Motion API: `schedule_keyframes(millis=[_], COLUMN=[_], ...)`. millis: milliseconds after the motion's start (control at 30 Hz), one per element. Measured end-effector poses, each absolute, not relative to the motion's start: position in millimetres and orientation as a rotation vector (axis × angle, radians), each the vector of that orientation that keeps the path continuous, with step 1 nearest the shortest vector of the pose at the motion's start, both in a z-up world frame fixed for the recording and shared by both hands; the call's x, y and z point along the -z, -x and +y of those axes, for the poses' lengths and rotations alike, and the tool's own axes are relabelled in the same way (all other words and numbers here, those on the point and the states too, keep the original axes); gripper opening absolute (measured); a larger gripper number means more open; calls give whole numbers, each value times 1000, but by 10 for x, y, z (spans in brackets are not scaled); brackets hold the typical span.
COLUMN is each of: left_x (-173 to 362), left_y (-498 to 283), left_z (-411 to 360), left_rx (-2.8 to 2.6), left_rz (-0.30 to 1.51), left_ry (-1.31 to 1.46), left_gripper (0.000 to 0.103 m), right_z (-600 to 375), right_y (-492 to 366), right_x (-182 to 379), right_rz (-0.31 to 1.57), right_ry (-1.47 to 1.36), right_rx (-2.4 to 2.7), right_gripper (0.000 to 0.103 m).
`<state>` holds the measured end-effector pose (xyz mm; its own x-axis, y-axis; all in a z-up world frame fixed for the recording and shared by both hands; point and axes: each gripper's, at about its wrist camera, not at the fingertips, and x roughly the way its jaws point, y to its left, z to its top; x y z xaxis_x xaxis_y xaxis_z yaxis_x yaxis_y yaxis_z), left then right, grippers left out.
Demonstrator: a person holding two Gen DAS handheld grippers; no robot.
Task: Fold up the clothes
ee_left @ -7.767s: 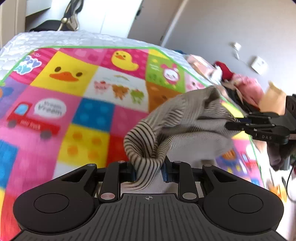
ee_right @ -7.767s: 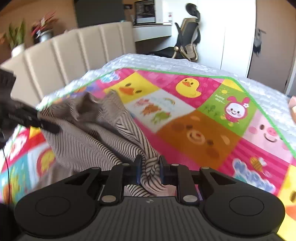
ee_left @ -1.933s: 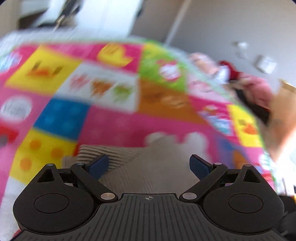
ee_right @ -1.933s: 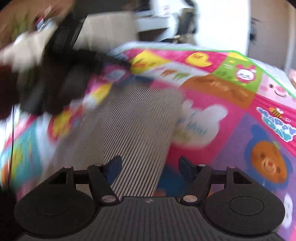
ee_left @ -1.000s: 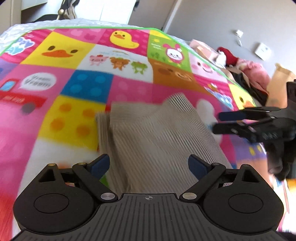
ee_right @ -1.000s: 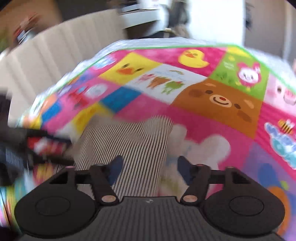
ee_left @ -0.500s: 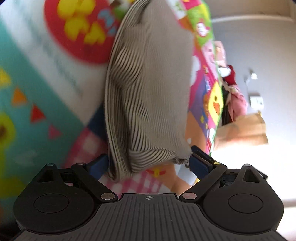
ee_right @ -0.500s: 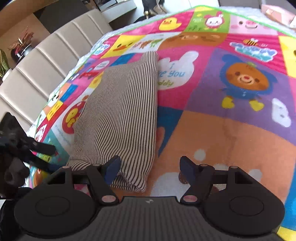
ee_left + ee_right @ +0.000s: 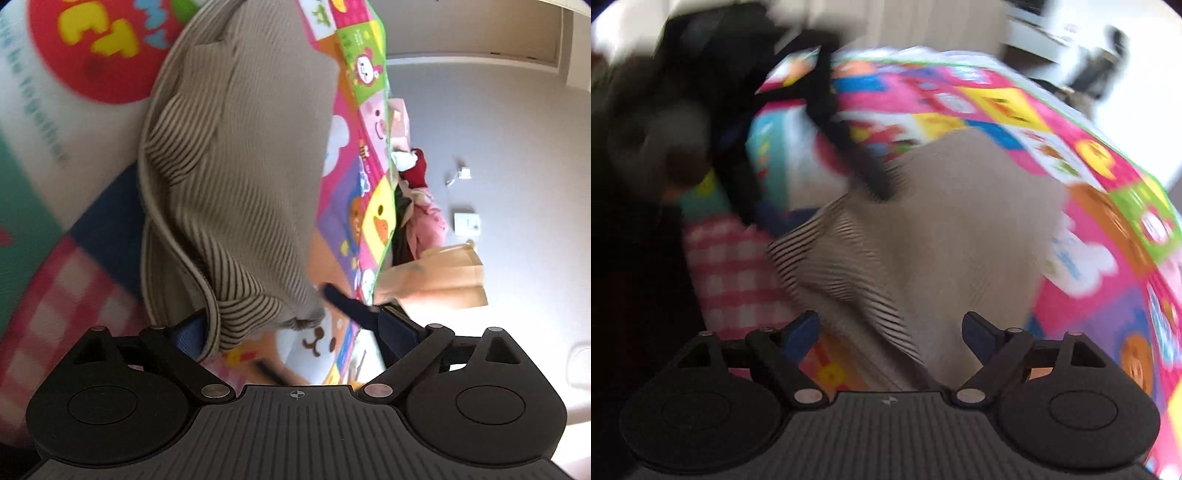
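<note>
A folded beige garment with thin dark stripes (image 9: 240, 166) lies on a colourful play mat (image 9: 92, 66). My left gripper (image 9: 291, 328) is open wide around the garment's near end, and the rumpled hem rests against its left finger (image 9: 188, 330). A blurred dark blue bar touches the hem's corner; I cannot tell whose finger it is. In the right wrist view the garment (image 9: 942, 229) runs away from my open right gripper (image 9: 890, 330), its near edge between the fingers. The left gripper (image 9: 701, 110) is a black blur at upper left, with one finger (image 9: 857, 155) reaching onto the cloth.
Past the mat's far edge lie a pile of pink and red clothes (image 9: 421, 199) and a brown paper bag (image 9: 439, 277) against a grey wall. A beige padded headboard (image 9: 923, 22) and a blurred office chair (image 9: 1104, 70) stand behind the mat (image 9: 1100, 240).
Both grippers have closed in on the garment's near end and stayed open. The right view has swung left toward the other gripper and blurred. The hem now looks rumpled.
</note>
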<state>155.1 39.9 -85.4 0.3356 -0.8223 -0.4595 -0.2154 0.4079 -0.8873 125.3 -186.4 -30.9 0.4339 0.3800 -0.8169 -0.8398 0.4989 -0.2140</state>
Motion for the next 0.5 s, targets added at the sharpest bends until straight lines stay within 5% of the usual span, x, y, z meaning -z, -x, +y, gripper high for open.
schedule_keyframes(millis=[200,500], left_x=[740,51], left_y=[-1624,-1445], left_z=[477,569], left_rx=[562,523], left_rz=[1174,1038], left_ry=[1124,217], left_gripper=[98,103], right_z=[-1794,-2176], right_y=[-1483,-1968], right_x=[422,403], right_rz=[851,1030], right_ry=[571,95], right_rx=[-765,-681], right_gripper=[82,76])
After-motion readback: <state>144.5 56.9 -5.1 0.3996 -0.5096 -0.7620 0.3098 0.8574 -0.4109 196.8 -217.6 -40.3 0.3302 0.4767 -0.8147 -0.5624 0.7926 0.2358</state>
